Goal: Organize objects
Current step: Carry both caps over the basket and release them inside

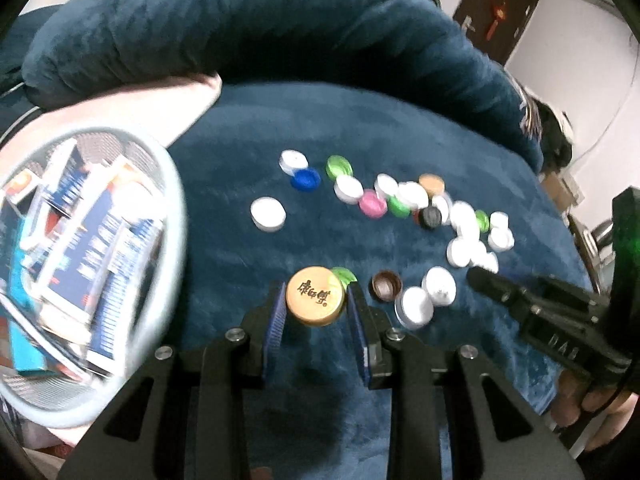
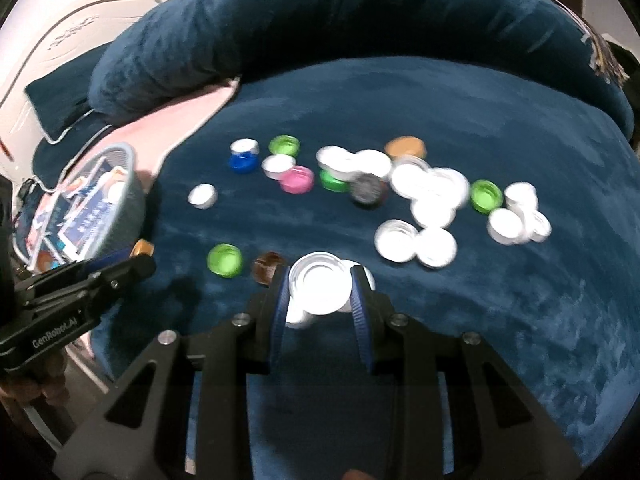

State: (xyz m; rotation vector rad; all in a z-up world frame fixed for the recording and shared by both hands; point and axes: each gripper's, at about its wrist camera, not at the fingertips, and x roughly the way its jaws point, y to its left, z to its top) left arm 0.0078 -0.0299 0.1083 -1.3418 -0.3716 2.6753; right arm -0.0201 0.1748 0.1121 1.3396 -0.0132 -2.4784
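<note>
Many bottle caps point(image 1: 400, 196), white, green, pink, blue and dark, lie scattered on a dark blue plush surface point(image 2: 480, 120). My left gripper point(image 1: 316, 300) is shut on a gold cap point(image 1: 316, 296) with printed characters, held a little above the plush. In the right wrist view this gripper point(image 2: 136, 260) shows at the left with the gold cap point(image 2: 143, 247) at its tip, close to a round grey basket point(image 2: 134, 176). My right gripper point(image 2: 320, 292) is shut on a white cap point(image 2: 320, 288), open side up. In the left wrist view it point(image 1: 480, 274) reaches in from the right.
The basket point(image 1: 176, 200) at the left holds blue and white packets. A green cap point(image 2: 225, 260) and a brown cap point(image 2: 268, 266) lie just left of the right gripper. A thick blue bolster point(image 1: 240, 20) borders the far side, with pink cloth point(image 2: 192, 116) beneath it.
</note>
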